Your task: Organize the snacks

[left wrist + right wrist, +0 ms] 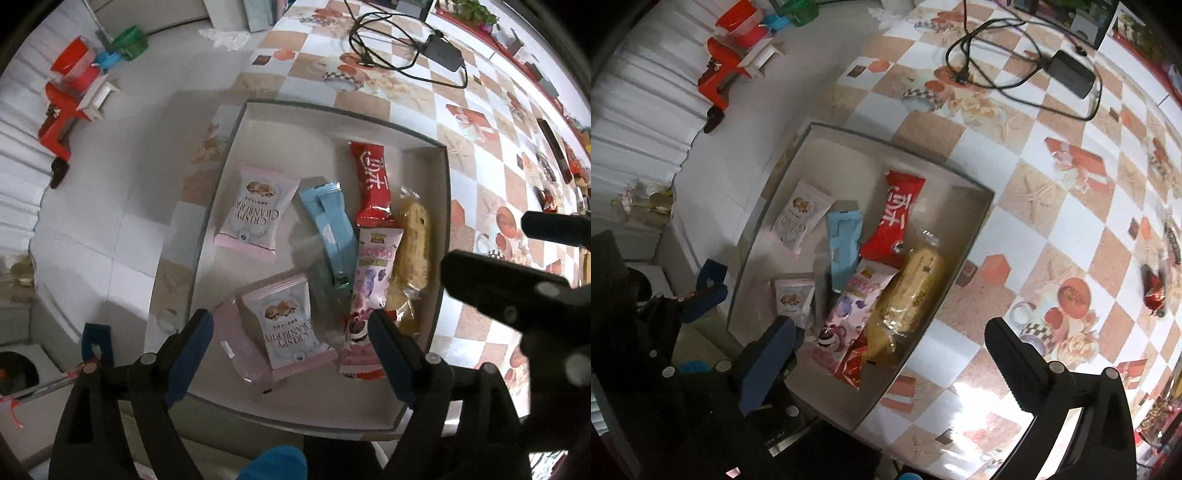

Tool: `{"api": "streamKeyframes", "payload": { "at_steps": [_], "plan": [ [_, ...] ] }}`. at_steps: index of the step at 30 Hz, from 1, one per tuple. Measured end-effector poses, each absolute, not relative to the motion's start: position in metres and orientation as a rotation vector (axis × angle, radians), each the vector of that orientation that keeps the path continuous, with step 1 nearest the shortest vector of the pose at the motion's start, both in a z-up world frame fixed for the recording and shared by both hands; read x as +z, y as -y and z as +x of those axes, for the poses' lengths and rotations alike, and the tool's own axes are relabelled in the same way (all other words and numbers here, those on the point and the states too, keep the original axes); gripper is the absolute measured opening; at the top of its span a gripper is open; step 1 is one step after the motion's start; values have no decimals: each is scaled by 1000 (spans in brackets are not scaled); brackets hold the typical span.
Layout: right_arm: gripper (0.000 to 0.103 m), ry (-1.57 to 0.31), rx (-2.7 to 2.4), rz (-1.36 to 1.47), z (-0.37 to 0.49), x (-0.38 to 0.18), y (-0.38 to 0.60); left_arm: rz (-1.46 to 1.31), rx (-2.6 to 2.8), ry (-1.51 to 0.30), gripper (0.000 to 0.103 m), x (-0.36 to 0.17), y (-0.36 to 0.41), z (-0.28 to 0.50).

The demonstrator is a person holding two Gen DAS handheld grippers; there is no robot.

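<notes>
The left gripper (291, 343) hangs over the lower part of a shallow grey tray (441, 236), its jaws released and spread wide. Between them, low in the left wrist view, lies a pink cranberry packet (286, 326); the blue pads stand clear of it on both sides and grip nothing. That packet lies tilted, its printed top toward the upper part of the frame.

The right gripper (886, 354) also has its jaws released, as wide as they go, and empty. In the right wrist view its left pad sits at the tray's lower left, and its right finger hangs over the checked tabletop (1034, 177) at the lower right, outside the tray.

The tray holds 6 snacks. A 2nd pink cranberry packet (255, 212) lies in the middle left of the left wrist view, apart from the 1st. A light blue bar (328, 229) runs from upper left to lower right. A red bar (373, 184) lies nearly upright in the frame, its lower end overlapping a pink cartoon packet (365, 295) that continues the same line downward. A clear-wrapped yellow cake (410, 258) lies just beside them on the right, long axis also top to bottom, along the tray's right wall.
</notes>
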State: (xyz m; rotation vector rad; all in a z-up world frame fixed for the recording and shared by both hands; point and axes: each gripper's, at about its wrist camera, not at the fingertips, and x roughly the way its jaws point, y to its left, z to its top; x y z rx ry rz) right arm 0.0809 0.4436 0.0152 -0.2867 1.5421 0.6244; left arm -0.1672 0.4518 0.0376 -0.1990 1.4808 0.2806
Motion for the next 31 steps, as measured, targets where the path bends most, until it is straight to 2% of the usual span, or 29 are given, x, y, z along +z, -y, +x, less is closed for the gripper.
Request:
{"api": "streamKeyframes", "payload": {
  "at_steps": [18, 31],
  "plan": [
    [103, -1408, 587, -424, 71, 44, -451, -184, 277, -1468, 88, -36, -462, -167],
    [103, -1406, 590, -435, 67, 44, -450, -235, 222, -1427, 88, -50, -461, -170]
  ]
}}
